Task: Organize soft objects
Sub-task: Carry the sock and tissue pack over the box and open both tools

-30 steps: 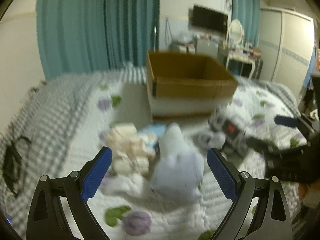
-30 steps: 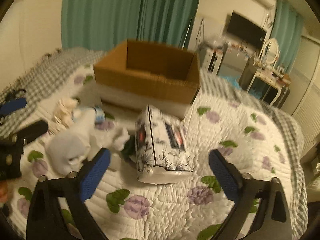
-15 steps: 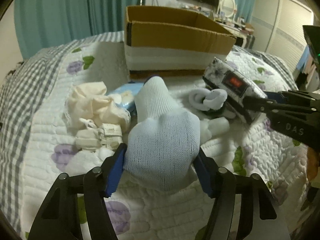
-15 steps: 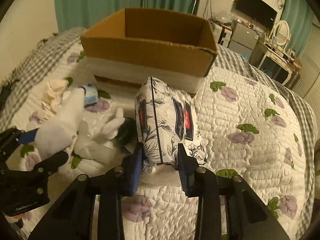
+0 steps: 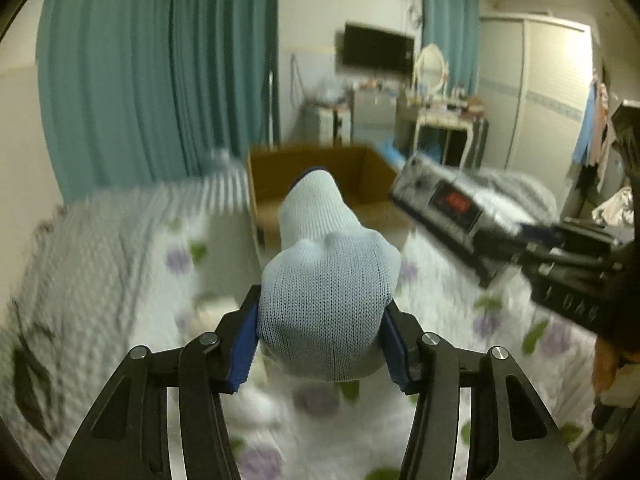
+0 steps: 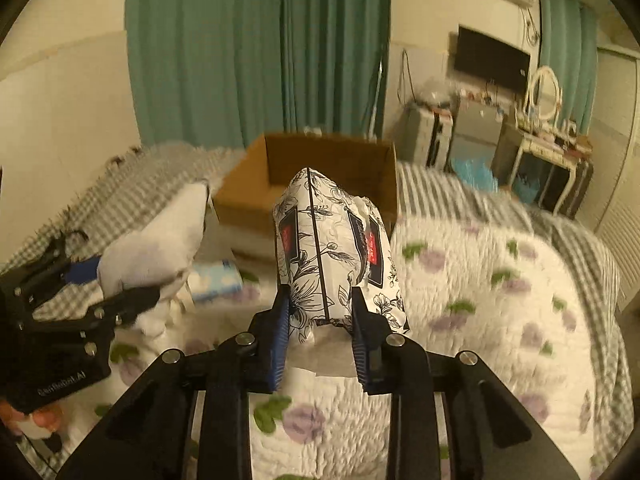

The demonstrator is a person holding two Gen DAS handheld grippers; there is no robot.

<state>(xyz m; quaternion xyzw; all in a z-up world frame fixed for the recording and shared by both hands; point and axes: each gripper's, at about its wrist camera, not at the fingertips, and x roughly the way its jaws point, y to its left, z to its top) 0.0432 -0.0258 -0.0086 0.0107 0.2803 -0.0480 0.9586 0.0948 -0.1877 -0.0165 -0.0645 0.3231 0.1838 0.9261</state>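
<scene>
My left gripper (image 5: pixel 322 340) is shut on a pale blue knitted glove (image 5: pixel 326 280) and holds it above the bed. The glove also shows in the right wrist view (image 6: pixel 156 244). My right gripper (image 6: pixel 322 336) is shut on a floral tissue pack (image 6: pixel 332 252), lifted off the quilt; the pack also shows in the left wrist view (image 5: pixel 452 208). An open cardboard box (image 6: pixel 320 168) stands on the bed beyond both held things, and shows in the left wrist view (image 5: pixel 312 172).
A light blue packet (image 6: pixel 218 280) lies on the flowered quilt (image 6: pixel 500 300) in front of the box. Teal curtains (image 6: pixel 260 48) hang behind the bed. A dresser with a mirror (image 6: pixel 544 148) stands at the right.
Both grippers closed on their objects and lifted them off the quilt: the left with the glove, the right with the tissue pack. Both now point toward the box.
</scene>
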